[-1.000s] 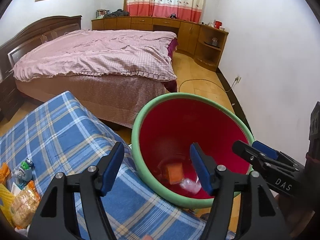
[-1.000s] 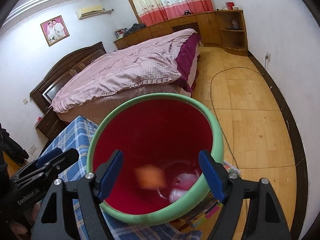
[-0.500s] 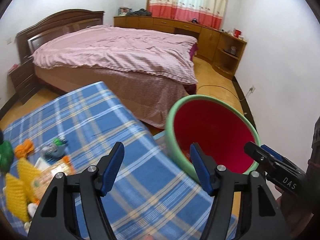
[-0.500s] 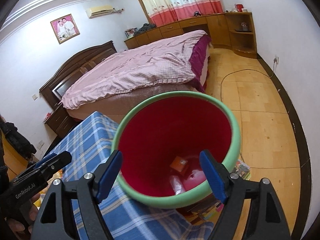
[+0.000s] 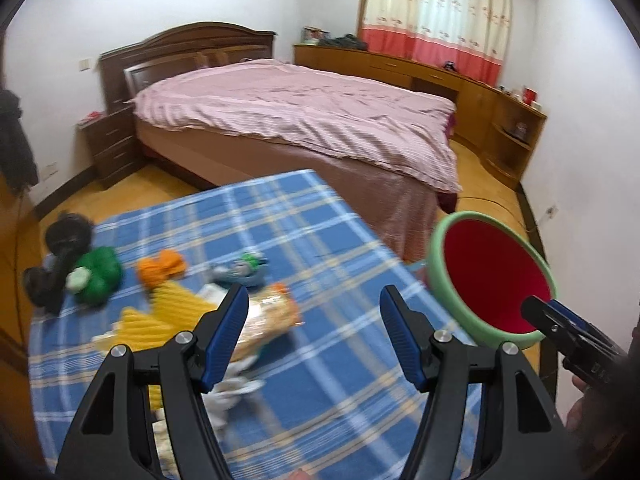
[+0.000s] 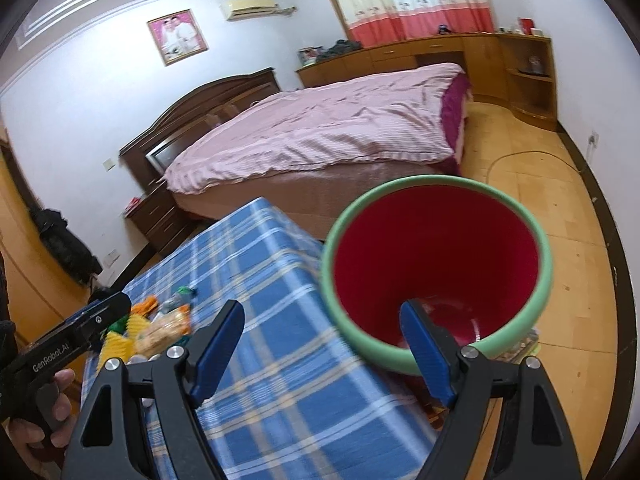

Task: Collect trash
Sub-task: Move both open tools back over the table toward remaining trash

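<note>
A bed (image 5: 304,120) is taking up the middle of the room, a rumpled pink quilt (image 6: 320,132) lying over it and hanging past the foot end. A dark wooden headboard (image 5: 188,46) is standing against the wall, a nightstand (image 5: 108,148) just beside it. Red-and-cream curtains (image 5: 436,24) are hanging above a long wooden cabinet (image 5: 400,70). A framed picture (image 6: 177,36) and an air conditioner (image 6: 252,8) are sitting high on the wall. A cable (image 6: 516,156) is trailing across the wooden floor (image 6: 568,216).
</note>
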A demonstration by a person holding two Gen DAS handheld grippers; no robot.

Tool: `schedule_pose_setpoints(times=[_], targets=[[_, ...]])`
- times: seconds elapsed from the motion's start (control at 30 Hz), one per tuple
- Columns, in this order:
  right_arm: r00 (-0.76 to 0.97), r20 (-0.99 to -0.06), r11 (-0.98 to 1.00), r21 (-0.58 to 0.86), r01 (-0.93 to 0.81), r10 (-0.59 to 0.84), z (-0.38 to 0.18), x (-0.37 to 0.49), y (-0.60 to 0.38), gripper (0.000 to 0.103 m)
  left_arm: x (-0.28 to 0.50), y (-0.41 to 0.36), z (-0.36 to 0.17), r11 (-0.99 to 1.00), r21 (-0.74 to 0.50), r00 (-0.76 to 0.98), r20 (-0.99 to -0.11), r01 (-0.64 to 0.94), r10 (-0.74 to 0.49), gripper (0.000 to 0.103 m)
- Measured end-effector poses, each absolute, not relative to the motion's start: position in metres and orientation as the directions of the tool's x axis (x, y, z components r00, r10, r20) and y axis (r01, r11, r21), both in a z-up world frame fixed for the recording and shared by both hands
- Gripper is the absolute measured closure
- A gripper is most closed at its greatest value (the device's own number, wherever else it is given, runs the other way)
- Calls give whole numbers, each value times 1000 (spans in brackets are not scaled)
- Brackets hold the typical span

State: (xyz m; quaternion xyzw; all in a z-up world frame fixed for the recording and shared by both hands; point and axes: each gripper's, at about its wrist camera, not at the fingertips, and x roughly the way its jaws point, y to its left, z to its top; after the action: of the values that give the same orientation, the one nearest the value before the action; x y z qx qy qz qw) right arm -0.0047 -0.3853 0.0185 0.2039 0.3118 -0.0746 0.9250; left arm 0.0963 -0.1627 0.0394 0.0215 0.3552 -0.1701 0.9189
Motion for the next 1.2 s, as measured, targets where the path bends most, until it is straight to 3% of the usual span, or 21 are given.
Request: schedule_pose_setpoints(times=[0.57, 1.0, 1.2], targets=[[754, -649, 948, 295, 121, 106, 15, 26, -302, 20, 98, -47, 8, 993, -66, 699, -706, 95, -114, 35], [689, -703, 966, 258, 19, 174, 0, 71, -257, 20, 120, -26, -40, 995, -93, 618, -779, 46, -102, 35], [648, -726, 965, 257, -53, 229, -11, 98, -230, 20, 130, -16, -56, 993, -118, 591, -800, 9, -101, 48]])
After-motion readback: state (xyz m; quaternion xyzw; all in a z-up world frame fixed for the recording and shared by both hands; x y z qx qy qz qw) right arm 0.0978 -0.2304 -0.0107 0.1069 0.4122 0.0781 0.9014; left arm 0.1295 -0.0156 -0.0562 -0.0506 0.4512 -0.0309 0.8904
